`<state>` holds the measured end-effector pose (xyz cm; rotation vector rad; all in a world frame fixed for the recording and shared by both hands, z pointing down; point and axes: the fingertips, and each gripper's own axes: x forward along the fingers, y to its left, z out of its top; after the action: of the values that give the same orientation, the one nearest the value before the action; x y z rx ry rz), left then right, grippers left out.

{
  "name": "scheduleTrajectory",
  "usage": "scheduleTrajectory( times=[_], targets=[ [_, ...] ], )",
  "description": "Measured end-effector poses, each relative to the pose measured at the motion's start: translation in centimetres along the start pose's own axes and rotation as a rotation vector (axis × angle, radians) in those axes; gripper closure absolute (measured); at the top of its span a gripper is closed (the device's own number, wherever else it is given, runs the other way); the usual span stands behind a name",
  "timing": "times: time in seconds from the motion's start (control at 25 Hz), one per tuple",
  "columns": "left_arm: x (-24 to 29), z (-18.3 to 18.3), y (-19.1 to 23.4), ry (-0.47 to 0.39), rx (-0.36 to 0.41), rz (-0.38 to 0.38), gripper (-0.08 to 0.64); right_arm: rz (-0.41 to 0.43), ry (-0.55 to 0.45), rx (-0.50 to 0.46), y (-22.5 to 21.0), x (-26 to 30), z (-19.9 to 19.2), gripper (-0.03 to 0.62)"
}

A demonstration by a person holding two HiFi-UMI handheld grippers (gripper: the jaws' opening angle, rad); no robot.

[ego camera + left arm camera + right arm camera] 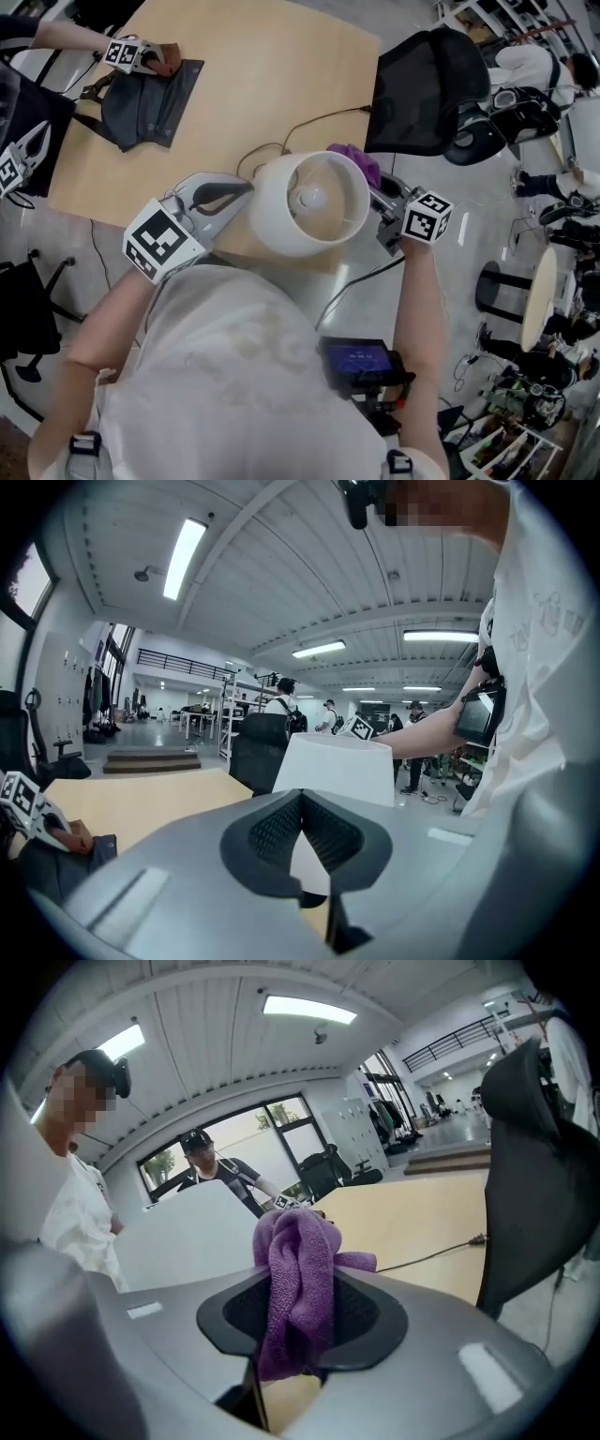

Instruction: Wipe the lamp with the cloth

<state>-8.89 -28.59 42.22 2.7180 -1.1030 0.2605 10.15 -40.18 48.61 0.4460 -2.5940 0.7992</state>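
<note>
Looks like the right gripper (377,195) is clamped on the purple cloth (354,159) just right of the lamp (281,220) in the head view, so I'd guess it swipes leftward.

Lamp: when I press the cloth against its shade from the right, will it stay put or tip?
The lamp shows only a wide shade from above, so its footing is unknown; it may tip or slide if pushed sideways. The shade looks thin, so it probably dents easily. The left gripper at its opposite side could brace it.
</note>
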Motion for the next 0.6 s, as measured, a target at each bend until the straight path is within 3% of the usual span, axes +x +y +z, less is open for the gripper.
scheduleTrajectory(
  times=[0.2, 0.32, 0.44, 0.6],
  targets=[
    [0.6, -0.8, 0.6, 0.015, -0.013, 0.013, 0.56, -0.095, 0.127, 0.051, -3.8, 1.2, -3.9, 0.439],
    [0.5, -1.2, 1.1, 0.019, -0.027, 0.023, 0.56, -0.143, 0.15, 0.045, -5.0, 1.2, -4.6, 0.437],
    [0.4, -1.3, 1.6, 0.016, -0.04, 0.036, 0.56, -0.17, 0.08, 0.014, -5.0, 0.0, -2.2, 0.439],
    [0.3, -1.2, 1.9, 0.008, -0.04, 0.044, 0.56, -0.039, -0.122, -0.069, -1.1, -2.4, 5.4, 0.439]
  ],
)
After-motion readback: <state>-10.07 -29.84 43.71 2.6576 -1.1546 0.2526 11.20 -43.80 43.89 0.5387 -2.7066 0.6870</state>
